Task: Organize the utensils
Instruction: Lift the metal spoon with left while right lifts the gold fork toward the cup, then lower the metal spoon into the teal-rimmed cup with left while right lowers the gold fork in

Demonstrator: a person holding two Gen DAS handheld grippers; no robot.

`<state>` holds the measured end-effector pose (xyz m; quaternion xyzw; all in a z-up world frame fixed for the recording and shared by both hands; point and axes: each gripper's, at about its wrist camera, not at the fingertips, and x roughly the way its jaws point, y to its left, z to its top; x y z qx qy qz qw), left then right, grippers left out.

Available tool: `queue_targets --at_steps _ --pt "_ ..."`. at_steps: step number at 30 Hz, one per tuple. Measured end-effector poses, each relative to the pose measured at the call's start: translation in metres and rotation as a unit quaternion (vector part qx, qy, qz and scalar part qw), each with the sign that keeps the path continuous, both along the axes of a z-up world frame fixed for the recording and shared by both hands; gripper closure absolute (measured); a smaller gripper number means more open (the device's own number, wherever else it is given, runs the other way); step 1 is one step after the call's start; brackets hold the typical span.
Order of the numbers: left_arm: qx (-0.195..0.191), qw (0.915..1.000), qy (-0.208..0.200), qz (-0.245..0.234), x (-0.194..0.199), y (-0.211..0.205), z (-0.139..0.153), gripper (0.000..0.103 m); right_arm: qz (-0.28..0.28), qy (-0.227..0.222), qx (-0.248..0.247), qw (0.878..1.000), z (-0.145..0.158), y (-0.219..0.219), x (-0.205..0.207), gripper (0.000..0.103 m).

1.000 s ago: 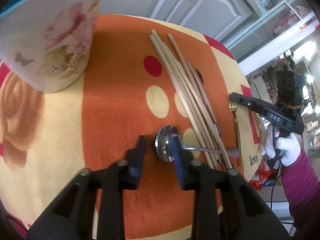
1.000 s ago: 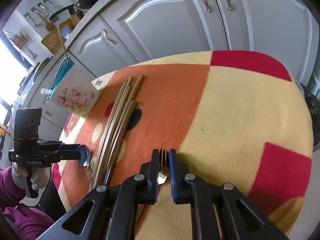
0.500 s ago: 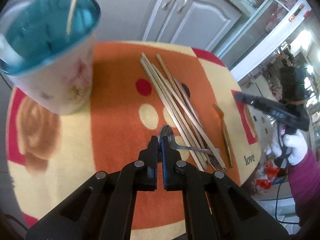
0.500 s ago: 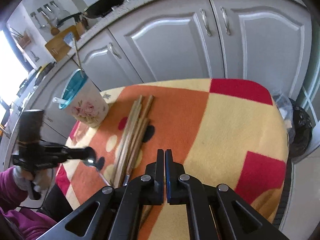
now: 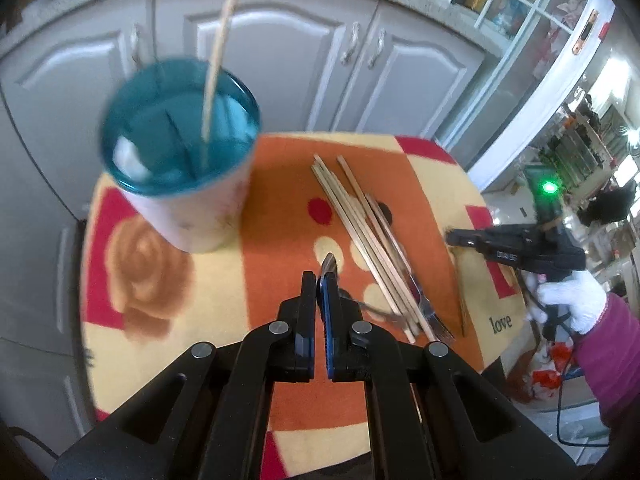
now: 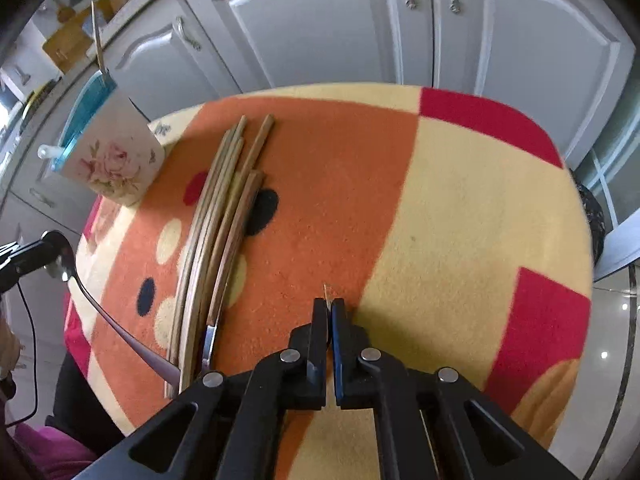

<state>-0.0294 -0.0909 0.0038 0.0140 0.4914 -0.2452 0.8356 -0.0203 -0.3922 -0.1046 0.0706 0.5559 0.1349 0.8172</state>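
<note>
Left gripper (image 5: 322, 280) is clamped on the bowl of a steel spoon (image 5: 330, 265), whose thin handle slants down and right to end among the chopsticks (image 5: 370, 240); seen from the right wrist, the spoon (image 6: 100, 312) hangs from the jaws with its handle tip by the bundle's near end. Right gripper (image 6: 329, 308) is closed on a gold fork (image 6: 327, 292), only a tine tip showing past the pads. Chopsticks are long pale wood, lying in a loose sheaf on a fleecy orange, cream and red cloth (image 5: 280, 216). Cup (image 5: 180, 168) with teal interior and rose print stands upright left of them, one stick leaning inside. A white-gloved hand (image 5: 572, 300), magenta sleeve, grips the right tool's handle, both tools angled downward
</note>
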Motion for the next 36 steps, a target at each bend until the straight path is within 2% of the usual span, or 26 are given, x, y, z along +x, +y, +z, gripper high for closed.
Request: queue_targets --at_steps 6,15,21,24,30,36 --pt "-0.013 0.9992 -0.030 0.022 0.001 0.029 0.033 0.101 -0.011 -0.054 0.042 0.998 0.048 -0.016 -0.026 0.101" --pt "-0.024 0.9935 -0.087 0.069 0.010 0.072 0.095 0.101 0.014 -0.136 0.061 0.989 0.126 0.006 -0.028 0.101" --pt "0.018 0.9851 -0.127 0.114 0.033 0.095 0.126 0.101 0.037 -0.200 0.092 0.975 0.189 0.047 -0.001 0.101" --pt "0.052 0.9791 -0.146 0.131 0.048 0.098 0.134 0.101 0.043 -0.225 0.085 0.970 0.210 0.078 0.023 0.101" --pt "0.112 0.9690 -0.170 0.139 0.073 0.093 0.127 0.101 0.054 -0.250 0.069 0.964 0.222 0.137 0.073 0.101" --pt "0.148 0.9663 -0.162 0.134 0.091 0.084 0.102 0.101 0.061 -0.262 0.027 0.963 0.202 0.179 0.113 0.101"
